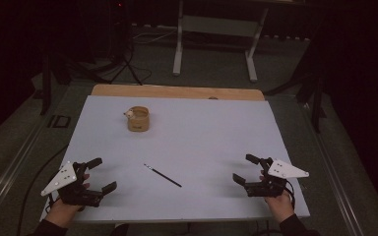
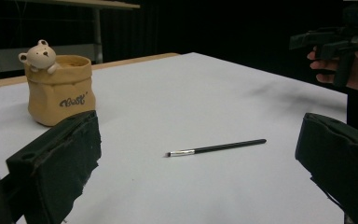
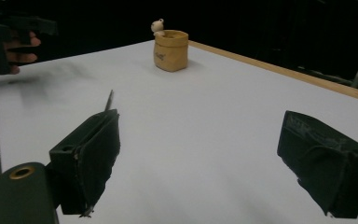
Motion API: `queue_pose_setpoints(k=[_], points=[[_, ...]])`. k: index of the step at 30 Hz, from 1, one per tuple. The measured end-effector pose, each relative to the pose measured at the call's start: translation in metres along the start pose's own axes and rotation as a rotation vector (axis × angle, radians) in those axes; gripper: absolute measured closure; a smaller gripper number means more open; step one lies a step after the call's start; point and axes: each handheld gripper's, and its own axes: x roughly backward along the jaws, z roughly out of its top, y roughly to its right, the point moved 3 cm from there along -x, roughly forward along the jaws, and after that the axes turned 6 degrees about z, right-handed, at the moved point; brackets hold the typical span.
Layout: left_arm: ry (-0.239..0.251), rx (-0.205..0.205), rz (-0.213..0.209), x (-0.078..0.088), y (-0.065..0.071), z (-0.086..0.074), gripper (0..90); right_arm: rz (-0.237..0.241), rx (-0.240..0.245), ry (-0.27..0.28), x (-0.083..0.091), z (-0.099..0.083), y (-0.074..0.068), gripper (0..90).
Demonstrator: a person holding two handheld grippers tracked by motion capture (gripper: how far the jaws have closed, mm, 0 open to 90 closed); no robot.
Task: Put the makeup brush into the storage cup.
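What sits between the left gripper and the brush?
Nothing visible. Bare white table top lies between the open left gripper and the brush. The bear pot stands farther back, off that line.

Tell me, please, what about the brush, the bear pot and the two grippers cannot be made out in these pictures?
- Brush: in the right gripper view a jaw covers all but its tip; in the high view its bristles are too small to tell.
- Bear pot: its inside is hidden by its own rim in the gripper views, and too small and dim in the high view.
- Left gripper, right gripper: cables run off the high view's bottom edge.
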Motion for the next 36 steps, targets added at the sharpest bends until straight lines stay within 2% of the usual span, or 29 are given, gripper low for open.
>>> queue_pose_setpoints(k=[13, 18, 23, 28, 30, 31, 33, 36], points=[[-0.009, -0.001, 0.000, 0.000, -0.001, 0.001, 0.5, 0.007, -0.001, 0.006, 0.001, 0.002, -0.001, 12.8], [-0.042, -0.019, -0.019, -0.002, -0.003, 0.005, 0.5, 0.004, -0.001, 0.006, 0.001, 0.002, -0.001, 12.8], [-0.098, -0.044, -0.095, -0.005, -0.003, 0.009, 2.7, 0.007, 0.005, 0.010, 0.002, 0.004, -0.002, 12.8], [-0.156, -0.066, -0.107, -0.010, -0.003, 0.012, 2.6, -0.001, 0.006, 0.015, 0.004, 0.005, -0.002, 12.8], [-0.206, -0.033, -0.128, -0.014, -0.002, 0.014, 2.3, -0.002, 0.004, 0.021, 0.004, 0.006, -0.002, 12.8], [-0.217, -0.029, -0.131, -0.016, -0.002, 0.015, 2.3, -0.003, 0.007, 0.020, 0.005, 0.006, -0.002, 12.8], [-0.245, -0.037, -0.141, -0.019, -0.001, 0.017, 2.3, -0.002, 0.003, 0.023, 0.005, 0.006, -0.002, 12.8], [-0.294, -0.076, -0.143, -0.024, 0.000, 0.022, 2.3, 0.001, 0.007, 0.021, 0.003, 0.006, -0.003, 12.8]])
